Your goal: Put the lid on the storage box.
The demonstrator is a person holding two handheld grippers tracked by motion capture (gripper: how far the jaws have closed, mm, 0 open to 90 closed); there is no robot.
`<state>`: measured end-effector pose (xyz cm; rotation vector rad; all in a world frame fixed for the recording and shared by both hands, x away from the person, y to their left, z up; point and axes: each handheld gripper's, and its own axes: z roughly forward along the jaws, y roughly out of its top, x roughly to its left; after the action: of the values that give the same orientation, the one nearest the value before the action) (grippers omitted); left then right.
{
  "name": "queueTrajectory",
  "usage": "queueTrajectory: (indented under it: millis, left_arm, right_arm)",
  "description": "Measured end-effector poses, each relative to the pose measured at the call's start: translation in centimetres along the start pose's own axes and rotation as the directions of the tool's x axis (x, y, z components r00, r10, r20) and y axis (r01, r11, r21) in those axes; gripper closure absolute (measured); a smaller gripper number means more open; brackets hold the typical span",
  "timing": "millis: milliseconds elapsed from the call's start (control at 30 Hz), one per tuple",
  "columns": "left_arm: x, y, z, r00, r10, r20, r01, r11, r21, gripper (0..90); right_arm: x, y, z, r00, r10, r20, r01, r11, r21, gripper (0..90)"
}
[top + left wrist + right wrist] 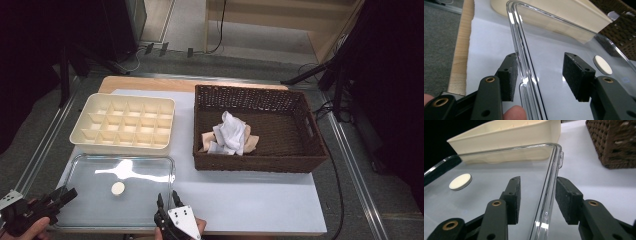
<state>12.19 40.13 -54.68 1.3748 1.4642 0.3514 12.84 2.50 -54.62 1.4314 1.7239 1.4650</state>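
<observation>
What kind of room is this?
Probably a lab or studio set up for recording. The table stands on grey carpet among dark stands and trailing cables, and a person works at it with a hand-held gripper in each hand.

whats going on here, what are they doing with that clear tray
A person holds a hand-held gripper in each hand at the clear tray. The left gripper straddles the tray's left rim, the right gripper its right rim. Both are open, pads not yet pressing. A white disc lies in the tray.
</observation>
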Motion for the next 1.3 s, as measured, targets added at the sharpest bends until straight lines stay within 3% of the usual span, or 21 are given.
queueTrajectory:
  millis: [133, 233, 333, 467, 567, 667, 700, 767, 800, 867, 900, 967, 1033, 1100, 1233, 1300]
  left_arm:
    - [0.3, 0.0, 0.5, 0.9993, -0.031, -0.022, 0.032, 0.9992, 0.023, 46.1]
    - [0.2, 0.1, 0.7, 0.9990, -0.027, -0.036, 0.028, 0.9992, 0.030, 46.8]
    - [0.0, 0.4, 0.9, 0.9989, -0.009, -0.046, 0.011, 0.9990, 0.043, 44.9]
    - [-0.4, 0.8, 0.9, 0.9943, 0.066, -0.083, -0.063, 0.9969, 0.048, 36.5]
    - [-0.2, 1.0, 0.8, 0.9944, 0.045, -0.096, -0.042, 0.9986, 0.032, 34.1]
    - [-0.2, 0.9, 0.8, 0.9939, 0.047, -0.100, -0.045, 0.9986, 0.030, 33.5]
    - [-0.3, 0.9, 0.7, 0.9937, 0.051, -0.100, -0.048, 0.9985, 0.025, 33.4]
    - [-0.4, 0.9, 0.7, 0.9938, 0.052, -0.098, -0.050, 0.9985, 0.023, 33.4]
    - [-0.5, 0.9, 0.7, 0.9938, 0.054, -0.097, -0.052, 0.9984, 0.021, 33.3]
    - [-0.9, 1.0, 0.7, 0.9941, 0.057, -0.093, -0.056, 0.9983, 0.014, 33.4]
    - [-1.0, 1.0, 0.8, 0.9942, 0.059, -0.090, -0.058, 0.9982, 0.011, 33.4]
    - [-1.8, 1.2, 0.9, 0.9940, 0.076, -0.078, -0.076, 0.9971, 0.005, 34.0]
    - [-2.1, 1.2, 1.0, 0.9938, 0.085, -0.072, -0.085, 0.9964, 0.007, 34.3]
    - [-2.8, 1.3, 1.3, 0.9933, 0.098, -0.062, -0.097, 0.9952, 0.009, 34.5]
    - [-3.8, 1.3, 2.0, 0.9937, 0.097, -0.057, -0.097, 0.9953, -0.002, 35.9]
    - [-4.5, 1.2, 2.5, 0.9947, 0.088, -0.054, -0.088, 0.9961, -0.004, 37.0]
  right_arm:
    - [-0.4, 0.0, 0.5, 0.9996, 0.026, -0.012, -0.025, 0.998, 0.054, 59.4]
    - [-0.8, -0.2, 1.1, 0.9989, 0.040, -0.026, -0.037, 0.994, 0.104, 58.6]
    - [-1.1, 0.1, 1.4, 0.9978, 0.059, -0.032, -0.055, 0.991, 0.120, 58.9]
    - [-1.9, 1.3, 1.8, 0.9974, 0.063, -0.035, -0.057, 0.988, 0.144, 57.6]
    - [-2.2, 1.7, 2.0, 0.9956, 0.076, -0.055, -0.066, 0.984, 0.164, 57.6]
    - [-2.5, 2.1, 2.1, 0.9921, 0.103, -0.072, -0.087, 0.978, 0.189, 57.2]
    - [-2.5, 2.5, 1.7, 0.9879, 0.107, -0.112, -0.084, 0.977, 0.194, 61.3]
    - [-2.4, 2.6, 1.5, 0.9835, 0.126, -0.130, -0.100, 0.976, 0.193, 60.5]
    - [-2.3, 2.8, 1.3, 0.9844, 0.115, -0.133, -0.089, 0.977, 0.193, 58.8]
    - [-2.4, 3.0, 1.0, 0.9923, 0.037, -0.118, -0.017, 0.985, 0.170, 57.6]
    - [-2.4, 3.0, 1.0, 0.9923, 0.037, -0.118, -0.017, 0.985, 0.170, 57.6]
    - [-3.1, 3.1, 1.0, 0.9965, -0.007, -0.084, 0.022, 0.983, 0.185, 62.0]
    - [-3.3, 3.0, 1.0, 0.9969, -0.012, -0.078, 0.026, 0.982, 0.187, 65.5]
    - [-3.7, 2.8, 1.1, 0.9978, -0.052, -0.040, 0.059, 0.977, 0.206, 71.9]
    - [-4.2, 2.1, 1.3, 0.9979, -0.054, -0.038, 0.062, 0.964, 0.260, 84.4]
    - [-4.1, 1.7, 1.3, 0.9973, -0.063, -0.037, 0.070, 0.966, 0.250, 85.2]
